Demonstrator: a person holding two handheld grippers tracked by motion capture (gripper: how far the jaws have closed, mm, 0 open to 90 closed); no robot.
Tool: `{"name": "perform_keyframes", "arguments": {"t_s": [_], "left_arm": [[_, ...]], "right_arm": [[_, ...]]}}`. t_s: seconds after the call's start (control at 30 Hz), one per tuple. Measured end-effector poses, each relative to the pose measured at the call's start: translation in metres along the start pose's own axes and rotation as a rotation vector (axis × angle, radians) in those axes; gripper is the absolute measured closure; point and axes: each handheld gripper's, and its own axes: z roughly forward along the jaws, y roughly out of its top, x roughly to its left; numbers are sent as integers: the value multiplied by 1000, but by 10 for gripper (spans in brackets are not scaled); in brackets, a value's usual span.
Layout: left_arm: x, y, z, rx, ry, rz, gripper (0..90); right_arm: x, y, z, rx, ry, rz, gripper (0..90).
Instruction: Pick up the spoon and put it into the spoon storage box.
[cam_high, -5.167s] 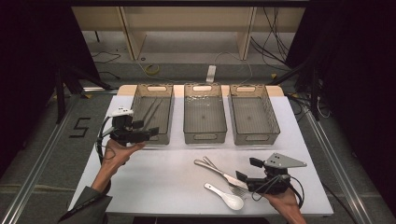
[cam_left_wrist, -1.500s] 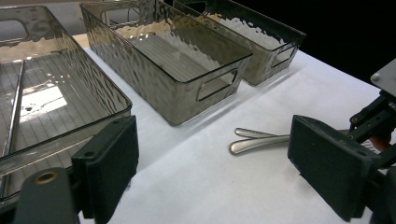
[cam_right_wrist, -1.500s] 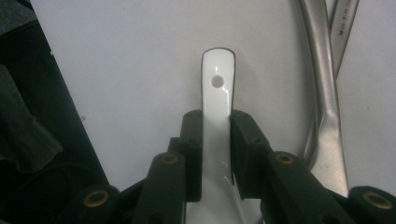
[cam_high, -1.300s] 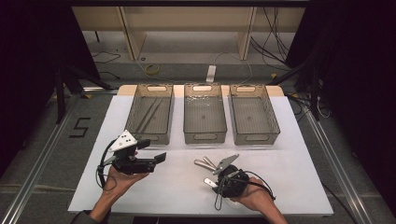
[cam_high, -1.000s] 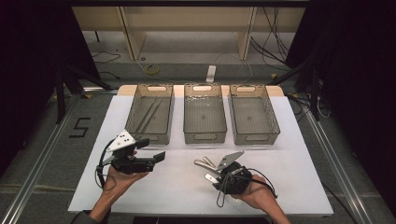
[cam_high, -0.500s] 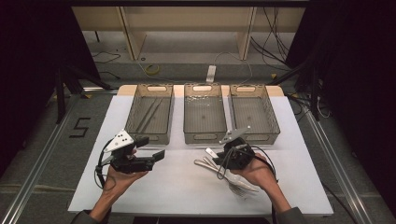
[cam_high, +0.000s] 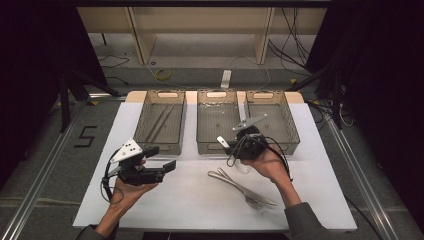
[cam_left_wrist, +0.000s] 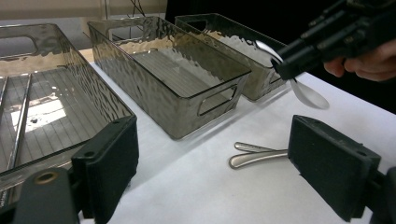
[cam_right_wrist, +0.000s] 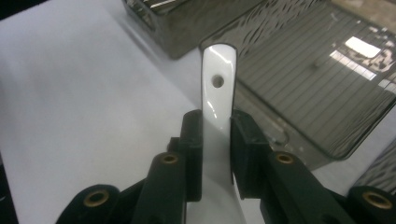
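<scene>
My right gripper (cam_high: 234, 149) is shut on a white ceramic spoon (cam_high: 243, 167) and holds it in the air just in front of the middle grey bin (cam_high: 217, 145). In the right gripper view the spoon handle (cam_right_wrist: 217, 107), with a small hole near its end, sticks up between the two pads (cam_right_wrist: 192, 154) over the bin's near rim. My left gripper (cam_high: 162, 157) rests open in the hand at the table's left, nothing between its fingers. From the left gripper view (cam_left_wrist: 219, 172) the spoon (cam_left_wrist: 306, 93) hangs from the other gripper (cam_left_wrist: 327, 42).
Three grey bins stand in a row at the back of the white table (cam_high: 175, 200); the left bin (cam_high: 142, 125) holds chopsticks (cam_high: 161, 122), the right bin (cam_high: 292, 125) looks bare. A metal fork and another utensil (cam_high: 240, 186) lie on the table below the right hand.
The right gripper rose from the table's front and moved away toward the middle bin, carrying the white spoon. The left gripper stayed where it was.
</scene>
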Motion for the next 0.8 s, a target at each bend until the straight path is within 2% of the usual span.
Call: {"name": "perform_keyframes", "arguments": {"t_s": [0.23, 0.5, 0.8], "left_arm": [[0, 0, 0, -3, 0, -1, 160], [-1, 0, -1, -6, 1, 0, 160], [-1, 0, -1, -8, 0, 2, 160]], "right_arm": [[-13, 21, 4, -40, -19, 34, 766], [-23, 43, 13, -65, -34, 51, 766], [-34, 59, 23, -96, -74, 81, 766]]}}
